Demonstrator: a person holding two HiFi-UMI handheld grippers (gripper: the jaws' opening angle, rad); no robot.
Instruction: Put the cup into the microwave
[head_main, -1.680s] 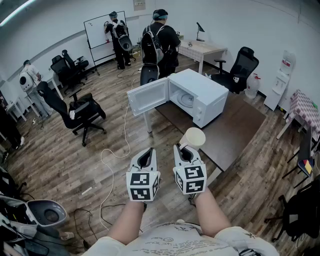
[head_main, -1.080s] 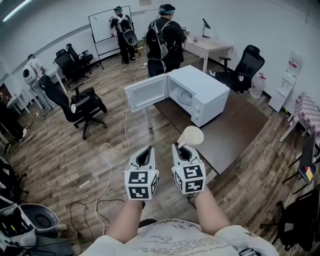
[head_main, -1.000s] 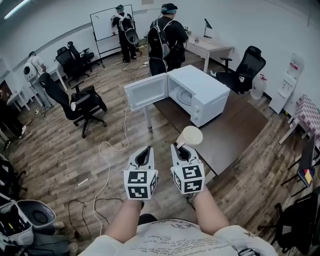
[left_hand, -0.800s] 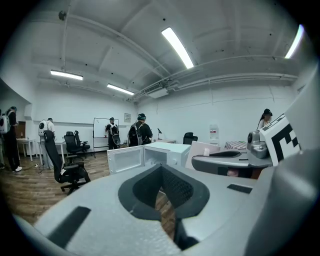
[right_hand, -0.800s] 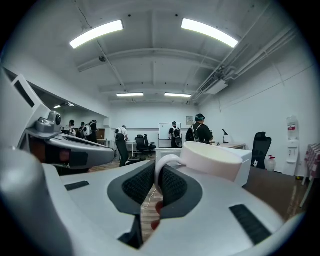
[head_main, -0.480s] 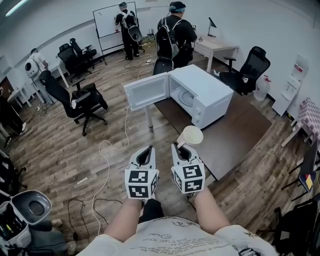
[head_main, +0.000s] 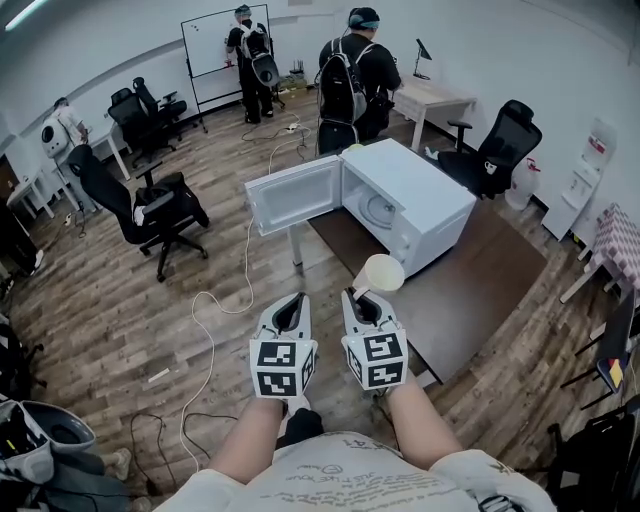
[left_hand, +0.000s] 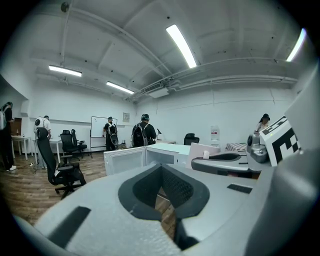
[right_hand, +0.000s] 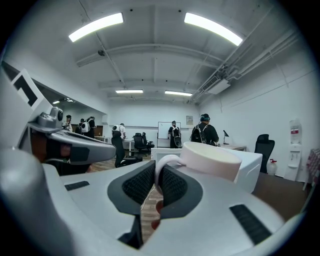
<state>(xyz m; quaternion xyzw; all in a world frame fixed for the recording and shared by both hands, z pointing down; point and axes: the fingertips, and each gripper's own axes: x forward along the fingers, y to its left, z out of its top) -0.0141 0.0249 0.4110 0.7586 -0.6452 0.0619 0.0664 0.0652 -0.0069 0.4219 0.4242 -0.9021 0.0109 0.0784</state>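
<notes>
Closer now than in the earlier frames, the microwave (head_main: 415, 190) fills more of the head view, while the cup (head_main: 383, 273) has kept its place just ahead of the right hand-held gripper (head_main: 357, 298) as the person walks in. That pale cup rides in the air, upright, above the near edge of the brown surface (head_main: 480, 270) and well short of the oven. The right gripper's pads are clenched on its thin looped handle (right_hand: 162, 165), the body jutting out toward 1 o'clock. The left hand-held gripper (head_main: 292, 303), just beside it at 9 o'clock, is closed on nothing. From the cup, the white microwave stands at 12 o'clock with its door (head_main: 296, 196) swung wide toward 11 o'clock, the cavity facing the person. To do this well I would keep the cup level — a handle-only pinch probably lets it swing — and approach square to the opening, clear of the door's edge. I would lower it onto the turntable (head_main: 381, 210) before letting go. Little writing can be read: the marker cubes (head_main: 283, 368) carry only black-and-white square patterns. Marks on the whiteboard (head_main: 208, 45) and print on the shirt (head_main: 335, 480) are too small to make out, and no brand shows on the oven.
</notes>
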